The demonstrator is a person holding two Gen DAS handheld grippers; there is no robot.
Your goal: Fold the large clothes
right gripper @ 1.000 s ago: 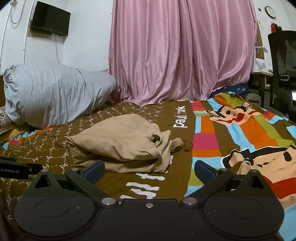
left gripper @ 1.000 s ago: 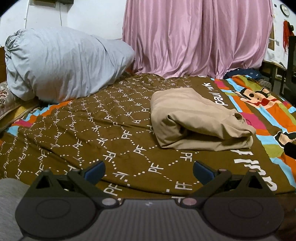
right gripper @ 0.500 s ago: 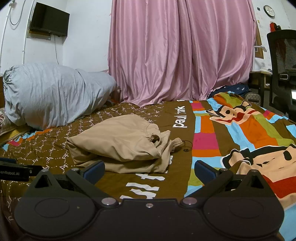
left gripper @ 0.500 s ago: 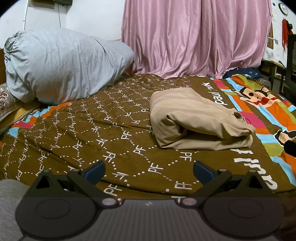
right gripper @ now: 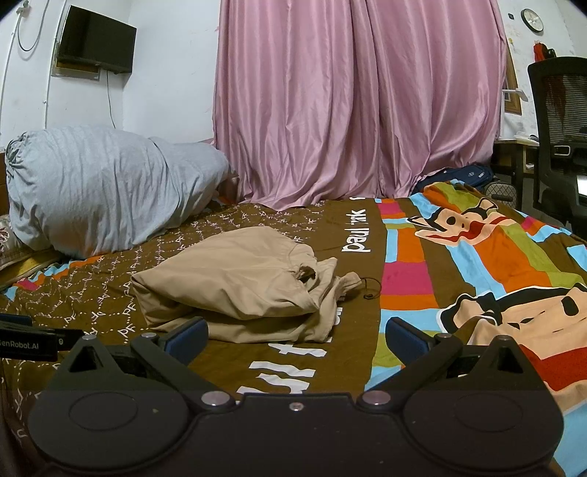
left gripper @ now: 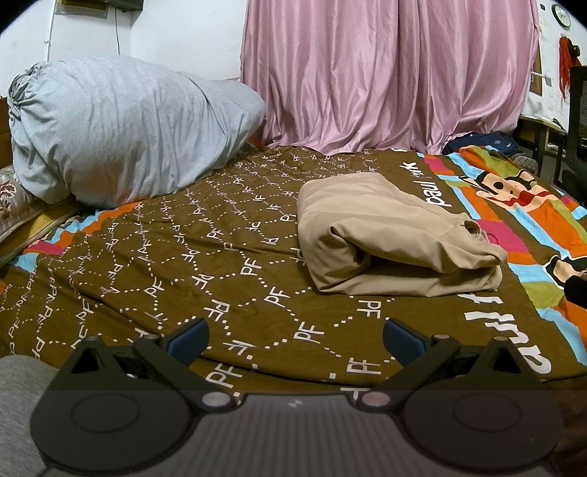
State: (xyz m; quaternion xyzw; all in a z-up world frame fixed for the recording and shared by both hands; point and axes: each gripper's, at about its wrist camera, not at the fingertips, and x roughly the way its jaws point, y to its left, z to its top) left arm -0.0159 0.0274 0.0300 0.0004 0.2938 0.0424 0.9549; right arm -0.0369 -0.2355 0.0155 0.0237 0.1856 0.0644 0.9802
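The tan pants [left gripper: 396, 235] lie folded on the bed cover [left gripper: 205, 257]. The left gripper [left gripper: 295, 335] and right gripper [right gripper: 296, 334] are both wide apart, holding nothing.

Home bedroom: bed [right gripper: 477, 257], bedding bundle [left gripper: 121, 128], curtain [right gripper: 348, 110], wall TV [right gripper: 95, 38].

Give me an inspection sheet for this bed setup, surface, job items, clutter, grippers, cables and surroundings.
Surface: bedspread, brown with a striped cartoon print, lightly wrinkled.
Job's things: tan garment folded into a loose bundle mid-bed, one end bunched.
Clutter: grey bundle at the head of the bed; thin black cord by the garment.
Grippers: left gripper and right gripper both open, empty, short of the garment.
Cables: wire hanging below the TV.
Surroundings: pink curtain, office chair, wall clock.
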